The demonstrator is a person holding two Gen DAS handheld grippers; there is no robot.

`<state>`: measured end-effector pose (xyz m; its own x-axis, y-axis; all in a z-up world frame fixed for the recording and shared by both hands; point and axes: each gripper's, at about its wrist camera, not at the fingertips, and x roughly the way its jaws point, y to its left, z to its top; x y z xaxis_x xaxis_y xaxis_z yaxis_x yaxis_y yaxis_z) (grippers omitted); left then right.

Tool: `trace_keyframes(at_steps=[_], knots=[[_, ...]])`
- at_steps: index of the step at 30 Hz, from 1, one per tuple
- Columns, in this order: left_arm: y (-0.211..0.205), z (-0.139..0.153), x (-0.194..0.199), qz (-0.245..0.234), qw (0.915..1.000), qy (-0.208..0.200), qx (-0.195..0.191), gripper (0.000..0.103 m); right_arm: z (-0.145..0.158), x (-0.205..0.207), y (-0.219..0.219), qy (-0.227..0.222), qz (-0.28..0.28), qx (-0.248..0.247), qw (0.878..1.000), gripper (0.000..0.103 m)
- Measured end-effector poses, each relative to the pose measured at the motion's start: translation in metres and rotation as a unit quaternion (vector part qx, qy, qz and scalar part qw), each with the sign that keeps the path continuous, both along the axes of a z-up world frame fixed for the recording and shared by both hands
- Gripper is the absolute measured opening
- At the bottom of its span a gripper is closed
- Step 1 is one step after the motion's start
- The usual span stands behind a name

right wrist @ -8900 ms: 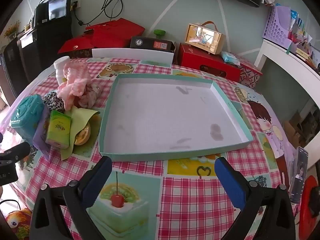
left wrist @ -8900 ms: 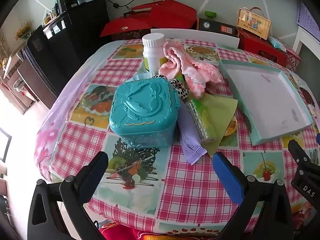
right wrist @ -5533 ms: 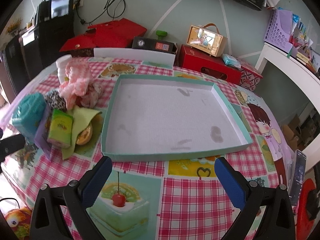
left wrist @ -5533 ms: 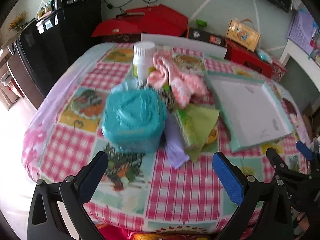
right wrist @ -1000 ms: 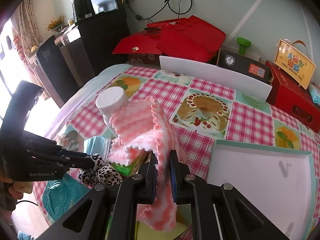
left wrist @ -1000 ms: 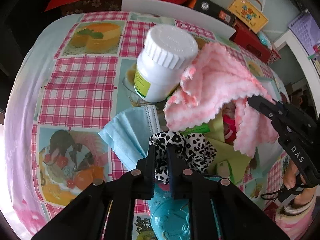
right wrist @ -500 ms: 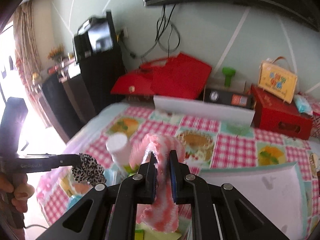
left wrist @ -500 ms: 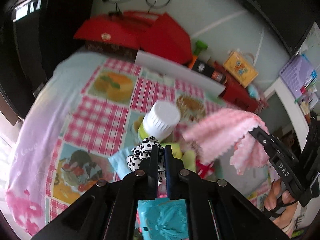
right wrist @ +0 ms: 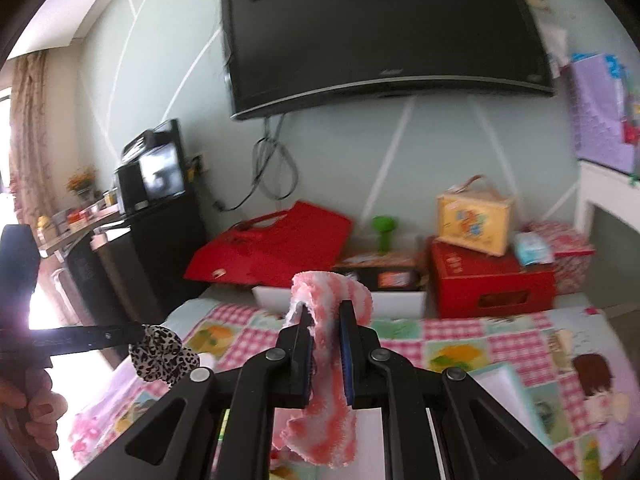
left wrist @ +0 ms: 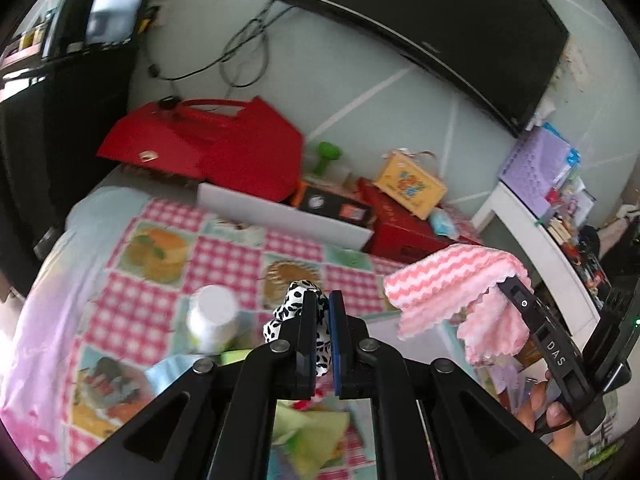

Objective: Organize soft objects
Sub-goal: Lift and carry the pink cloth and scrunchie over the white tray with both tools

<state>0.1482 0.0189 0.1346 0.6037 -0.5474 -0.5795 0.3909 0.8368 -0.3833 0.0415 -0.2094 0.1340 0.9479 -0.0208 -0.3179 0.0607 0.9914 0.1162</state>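
Your left gripper [left wrist: 323,312] is clamped on the leopard-print scrunchie [left wrist: 294,304]. Your right gripper [right wrist: 325,328] pinches the pink striped cloth [right wrist: 328,428] above the table [left wrist: 136,304].

Soft fabric scrunchie [left wrist: 298,312]: black-and-white leopard spots. Fluffy zigzag-striped cloth [left wrist: 452,280]: pink and white. Worktop cover [left wrist: 224,256]: pink-and-white gingham, panels printed with cakes and fruit. Round plastic bottle [left wrist: 212,316]: white cap. Shallow cardboard tray [right wrist: 516,392]: mint-green rim, white interior. Folded paper sheet [left wrist: 316,432]: yellow-green.
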Motion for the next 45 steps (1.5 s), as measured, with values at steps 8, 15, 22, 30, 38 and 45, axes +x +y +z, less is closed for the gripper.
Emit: trace_keyframes(at_steps=[8, 15, 22, 30, 38, 45], knots=[[-0.064, -0.004, -0.008, -0.040, 0.9990, 0.002, -0.016, 0.005, 0.007, -0.039, -0.058, -0.014, -0.109, 0.004, 0.994, 0.012], [-0.117, -0.021, -0.011, -0.073, 0.9967, 0.027, -0.020, 0.005, -0.004, -0.061, -0.112, 0.005, -0.173, 0.024, 0.985, 0.012], [-0.138, -0.052, -0.003, -0.053, 0.9964, 0.066, 0.002, 0.005, -0.035, -0.051, -0.138, 0.056, -0.163, 0.052, 0.984, 0.012], [-0.136, -0.086, 0.016, 0.002, 0.9918, 0.100, 0.080, 0.006, -0.070, -0.029, -0.148, 0.118, -0.155, 0.071, 0.978, 0.012], [-0.147, -0.111, 0.023, 0.024, 0.9833, 0.119, 0.136, 0.041, -0.082, -0.024, -0.154, 0.138, -0.151, 0.091, 0.974, 0.012], [-0.161, -0.133, 0.027, 0.060, 0.9669, 0.104, 0.225, 0.042, -0.110, -0.011, -0.164, 0.183, -0.147, 0.112, 0.966, 0.012]])
